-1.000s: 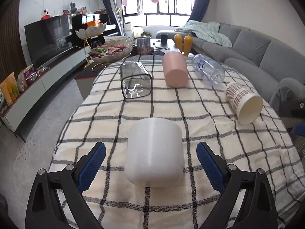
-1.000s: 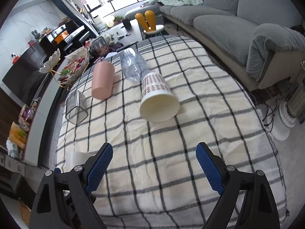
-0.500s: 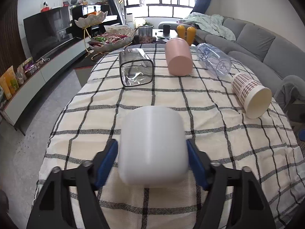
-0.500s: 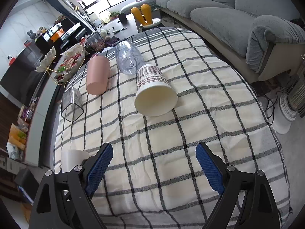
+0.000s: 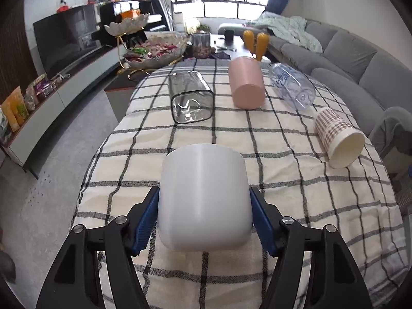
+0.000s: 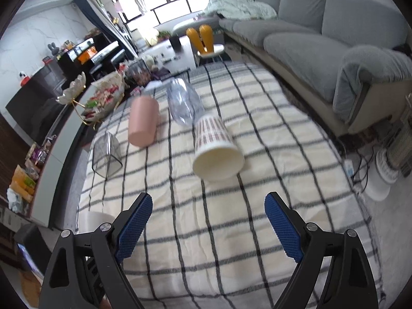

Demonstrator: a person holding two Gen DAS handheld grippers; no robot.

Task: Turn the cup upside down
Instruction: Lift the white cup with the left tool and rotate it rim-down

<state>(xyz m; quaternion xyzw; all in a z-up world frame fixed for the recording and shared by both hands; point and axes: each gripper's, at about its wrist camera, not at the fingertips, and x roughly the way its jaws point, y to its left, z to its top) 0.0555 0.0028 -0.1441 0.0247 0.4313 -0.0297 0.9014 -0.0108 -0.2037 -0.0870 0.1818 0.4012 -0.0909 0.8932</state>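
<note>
A white cup [image 5: 204,195] lies on its side on the checked tablecloth, its base toward the camera. My left gripper [image 5: 204,217] is shut on it, blue pads pressed to both sides. A sliver of the white cup [image 6: 96,220] shows at the lower left of the right wrist view. My right gripper [image 6: 208,221] is open and empty above the cloth, short of a plaid paper cup [image 6: 216,148] that lies on its side, mouth toward me.
Also lying on the cloth are a clear square glass [image 5: 191,97], a pink cup [image 5: 247,82], a clear plastic bottle [image 5: 292,85] and the plaid paper cup [image 5: 337,136]. A snack bowl [image 5: 154,54] stands past the far edge. A grey sofa [image 6: 322,25] is to the right.
My left gripper moved forward around the white cup and closed on it. My right gripper stayed open and drifted closer to the plaid paper cup.
</note>
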